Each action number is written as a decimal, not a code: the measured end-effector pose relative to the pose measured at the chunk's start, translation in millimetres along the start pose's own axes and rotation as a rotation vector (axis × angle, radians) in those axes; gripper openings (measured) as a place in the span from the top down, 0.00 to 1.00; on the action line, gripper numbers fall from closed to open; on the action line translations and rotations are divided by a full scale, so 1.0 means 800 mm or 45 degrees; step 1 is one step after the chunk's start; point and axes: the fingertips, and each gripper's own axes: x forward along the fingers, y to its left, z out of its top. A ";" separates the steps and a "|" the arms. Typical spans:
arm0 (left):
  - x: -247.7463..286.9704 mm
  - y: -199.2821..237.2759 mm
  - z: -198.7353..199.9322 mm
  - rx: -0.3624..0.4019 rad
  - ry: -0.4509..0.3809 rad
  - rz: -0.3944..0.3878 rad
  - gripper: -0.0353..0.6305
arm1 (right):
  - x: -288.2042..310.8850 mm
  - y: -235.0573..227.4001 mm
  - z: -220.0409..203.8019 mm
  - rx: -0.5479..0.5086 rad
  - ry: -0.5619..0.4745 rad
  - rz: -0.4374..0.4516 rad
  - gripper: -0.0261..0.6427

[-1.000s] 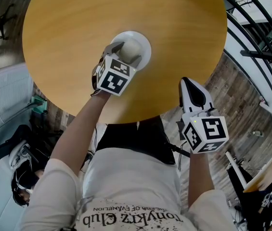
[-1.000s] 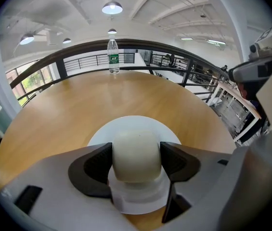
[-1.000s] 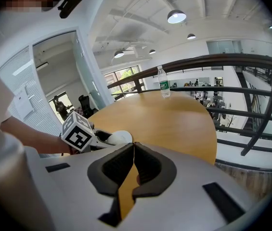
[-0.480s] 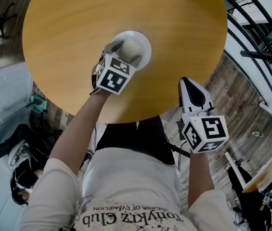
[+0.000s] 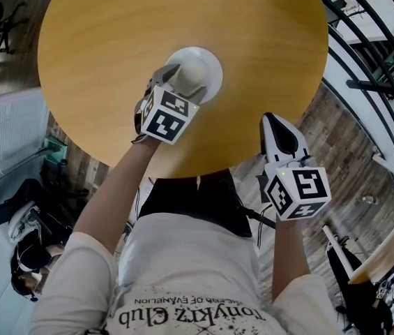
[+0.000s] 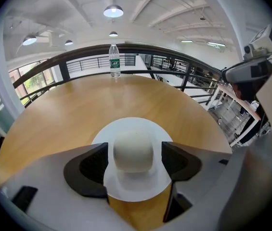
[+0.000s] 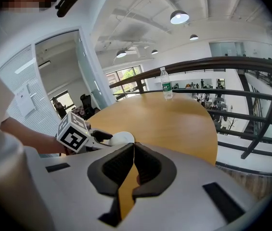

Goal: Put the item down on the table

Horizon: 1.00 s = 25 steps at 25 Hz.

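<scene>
Jaws apart, either side of the pale bun (image 6: 134, 146) on the plate (image 6: 133, 125): lift the left gripper (image 5: 185, 80) straight up, slowly. Hold the right gripper (image 7: 132, 153), jaws together and empty, well away from the plate.

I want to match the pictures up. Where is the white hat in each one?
Head view: white hat upper middle, at the left gripper.
Left gripper view: centre, between the open jaws.
Right gripper view: small, left of middle.
Shared landmark: the round wooden table under it.
</scene>
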 end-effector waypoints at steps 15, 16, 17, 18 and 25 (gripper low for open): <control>-0.128 -0.013 -0.003 -0.015 -0.153 0.052 0.44 | -0.047 0.050 0.019 -0.087 -0.077 -0.018 0.92; -0.140 -0.017 -0.004 -0.028 -0.170 0.051 0.44 | -0.054 0.053 0.020 -0.093 -0.085 -0.018 0.92; -0.152 -0.020 -0.003 -0.038 -0.188 0.053 0.46 | -0.059 0.056 0.021 -0.102 -0.093 -0.017 0.92; -0.163 -0.022 -0.002 -0.042 -0.207 0.059 0.49 | -0.065 0.057 0.022 -0.112 -0.101 -0.017 0.92; -0.244 -0.033 -0.003 -0.125 -0.339 0.075 0.79 | -0.099 0.087 0.040 -0.162 -0.140 0.006 0.92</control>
